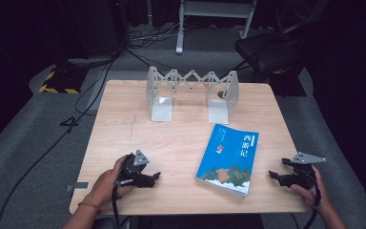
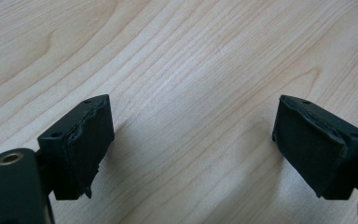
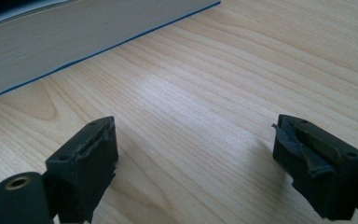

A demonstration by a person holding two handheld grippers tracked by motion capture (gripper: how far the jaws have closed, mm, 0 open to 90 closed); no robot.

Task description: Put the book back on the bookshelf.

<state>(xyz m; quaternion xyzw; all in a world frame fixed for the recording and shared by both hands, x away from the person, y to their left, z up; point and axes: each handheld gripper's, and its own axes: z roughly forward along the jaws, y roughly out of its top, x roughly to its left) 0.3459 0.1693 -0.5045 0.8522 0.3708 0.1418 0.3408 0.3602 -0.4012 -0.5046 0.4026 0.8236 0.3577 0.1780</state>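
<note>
left tool: the left tool (image 1: 156, 177) sits low over the near-left part of the counter (image 1: 181, 138), held in the person's left hand (image 1: 108, 180), tips pointing right towards the book. Jaws spread wide with nothing in between; in the left gripper view the left tool (image 2: 193, 140) has just bare wood grain between its pads.

right tool: the right tool (image 1: 272, 174) is out by the near-right edge of the counter, held in the right hand (image 1: 309, 187), tips pointing left at the book. Wide open too and not gripping anything. In the right gripper view the right tool (image 3: 195, 156) has bare counter between its pads.

book: a blue paperback book (image 1: 228, 159) lies flat, cover up, on the near-right half of the counter, turned a bit askew. It's between the two tools, a lot closer to the right one, but touching neither. In the right gripper view the book (image 3: 65, 42) shows its pale page edge across the upper left, ahead of the jaws with a strip of wood between.

bookend rack: a grey expanding bookend rack (image 1: 192, 90) stands upright at the far side of the counter, well apart from the book and from both tools, nothing in it.

floor: grey carpet all round, with black cables (image 1: 90, 90) trailing off to the left.
</note>
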